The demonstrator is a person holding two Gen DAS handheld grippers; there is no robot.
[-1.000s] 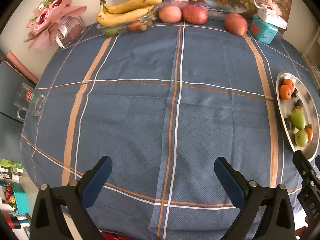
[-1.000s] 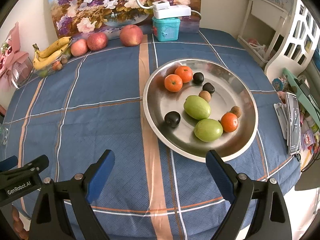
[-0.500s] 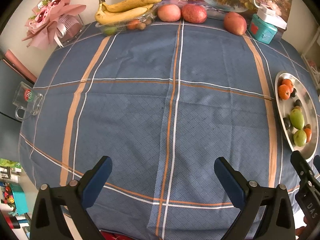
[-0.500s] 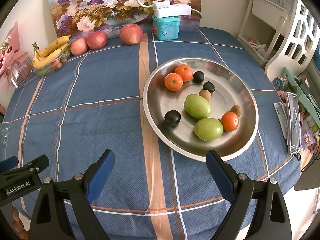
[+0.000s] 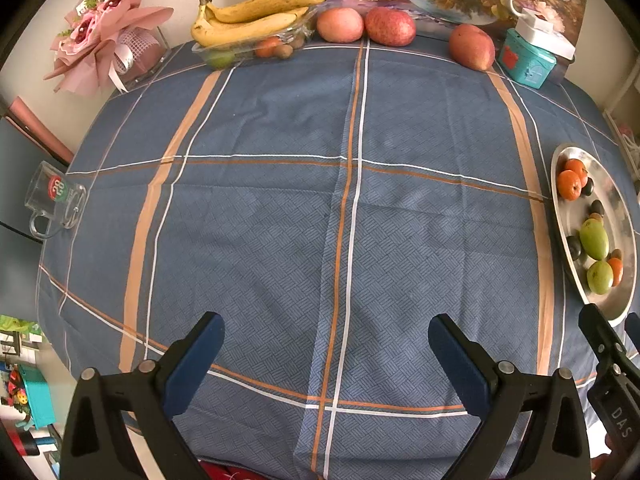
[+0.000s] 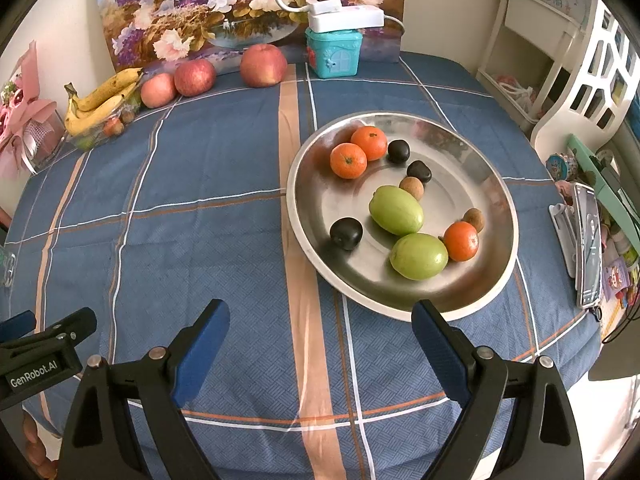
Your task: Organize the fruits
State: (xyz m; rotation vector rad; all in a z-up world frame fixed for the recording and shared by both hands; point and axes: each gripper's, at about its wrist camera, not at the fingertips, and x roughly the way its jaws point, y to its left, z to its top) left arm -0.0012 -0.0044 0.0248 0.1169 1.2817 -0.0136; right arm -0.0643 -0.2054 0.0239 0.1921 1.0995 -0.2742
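Observation:
A round steel plate (image 6: 480, 280) on the blue checked cloth holds three tangerines (image 6: 348, 160), two green fruits (image 6: 396, 210), dark plums (image 6: 346, 233) and small brown fruits (image 6: 411, 187). It shows at the right edge of the left wrist view (image 5: 618, 208). Three apples (image 6: 263, 65) and a clear tray with bananas (image 5: 256, 16) stand at the far edge. My right gripper (image 6: 320, 332) is open and empty, hovering just short of the plate's near rim. My left gripper (image 5: 326, 344) is open and empty over the cloth's near middle.
A teal box (image 6: 334, 54) with a white lamp base stands at the back by a flower painting. A pink bouquet (image 5: 104, 40) is at the far left corner, a glass mug (image 5: 56, 204) at the left edge. A phone (image 6: 588, 240) lies right of the plate.
The left wrist view has shifted slightly, so the plate sits a bit further right. The right gripper has hardly moved. Both jaws stay open.

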